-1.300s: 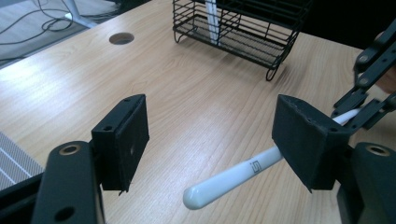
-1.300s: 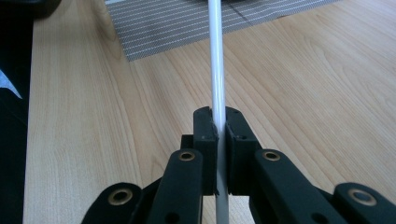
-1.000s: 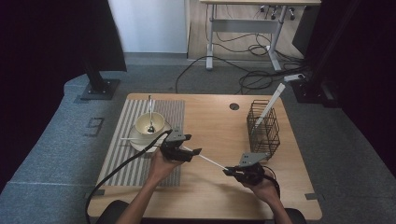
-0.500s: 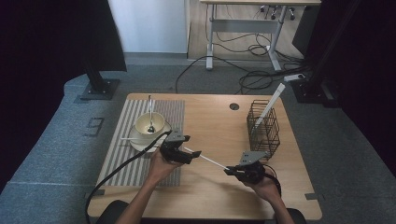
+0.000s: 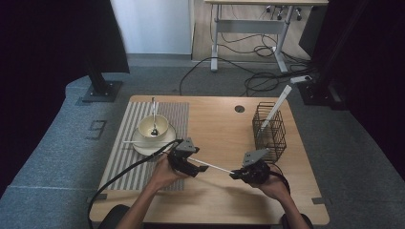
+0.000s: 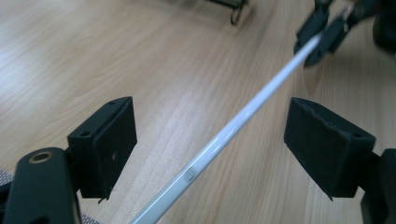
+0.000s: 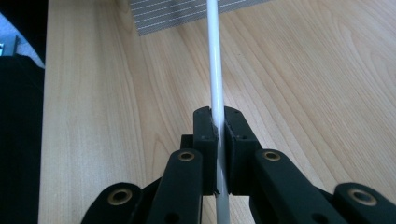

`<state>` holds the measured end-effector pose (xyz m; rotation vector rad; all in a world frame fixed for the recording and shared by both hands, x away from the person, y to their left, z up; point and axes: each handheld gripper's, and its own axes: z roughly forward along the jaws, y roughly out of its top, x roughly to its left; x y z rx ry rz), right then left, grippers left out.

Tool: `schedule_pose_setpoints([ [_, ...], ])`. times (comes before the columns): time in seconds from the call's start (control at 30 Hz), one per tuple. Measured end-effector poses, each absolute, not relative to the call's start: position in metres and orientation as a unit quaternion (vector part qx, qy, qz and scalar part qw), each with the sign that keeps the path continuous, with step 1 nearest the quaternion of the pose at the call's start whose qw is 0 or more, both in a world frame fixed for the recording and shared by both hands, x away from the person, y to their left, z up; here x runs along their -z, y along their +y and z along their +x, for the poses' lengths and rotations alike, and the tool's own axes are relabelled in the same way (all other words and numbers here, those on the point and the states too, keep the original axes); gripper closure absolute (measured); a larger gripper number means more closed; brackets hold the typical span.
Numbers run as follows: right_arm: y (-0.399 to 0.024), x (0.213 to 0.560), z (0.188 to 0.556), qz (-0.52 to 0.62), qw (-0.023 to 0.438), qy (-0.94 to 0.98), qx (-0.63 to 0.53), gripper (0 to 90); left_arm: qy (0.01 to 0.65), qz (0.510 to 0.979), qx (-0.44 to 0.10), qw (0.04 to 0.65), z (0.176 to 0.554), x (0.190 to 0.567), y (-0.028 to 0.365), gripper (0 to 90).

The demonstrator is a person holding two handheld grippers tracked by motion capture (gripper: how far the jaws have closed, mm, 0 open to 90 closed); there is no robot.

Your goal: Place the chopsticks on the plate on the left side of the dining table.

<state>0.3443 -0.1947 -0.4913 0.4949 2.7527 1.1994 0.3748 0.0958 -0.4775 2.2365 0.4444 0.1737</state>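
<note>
Between the two grippers, in the high view, a thin white stick is seen spanning the gap above the counter. The right gripper is placed at one end of the stick and the left gripper at the other. Beyond the right gripper, close by, a black wire basket is stood with another white stick leaning out of it. Beyond the left gripper, a bowl on a saucer is set on a striped mat, with a spoon in the bowl and a further white stick across the saucer.

From the left gripper view, the left gripper is shown spread wide, and the stick is seen passing between its jaws without being touched by either. At the far end of the stick, the right gripper is made out clamped on it.

From the right gripper view, the right gripper is shown pressed together on the stick, which runs straight ahead towards the mat.

By these pictures, the handover of the stick to the right gripper is judged done or nearly so, since it is carried by that gripper alone. What is left is judged to be the placing of the stick in the basket; the stick on the saucer is not yet picked up.
</note>
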Motion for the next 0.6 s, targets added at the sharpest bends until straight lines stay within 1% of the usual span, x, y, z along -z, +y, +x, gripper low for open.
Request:
schedule_pose_setpoints([
  [0.13, -0.193, 0.487, 0.346, 0.153, 0.042, 0.907, -0.39, 84.7, 0.152, 0.902, -0.079, 0.396, 0.37, 0.479, 0.089, 22.3],
  [0.33, -0.192, 0.482, 0.348, 0.14, 0.033, 0.912, -0.383, 84.7, 0.126, 0.915, -0.095, 0.372, 0.366, 0.478, 0.085, 35.6],
  [0.6, -0.189, 0.481, 0.348, 0.131, 0.022, 0.92, -0.369, 84.7, 0.103, 0.925, -0.095, 0.354, 0.363, 0.481, 0.083, 53.8],
])
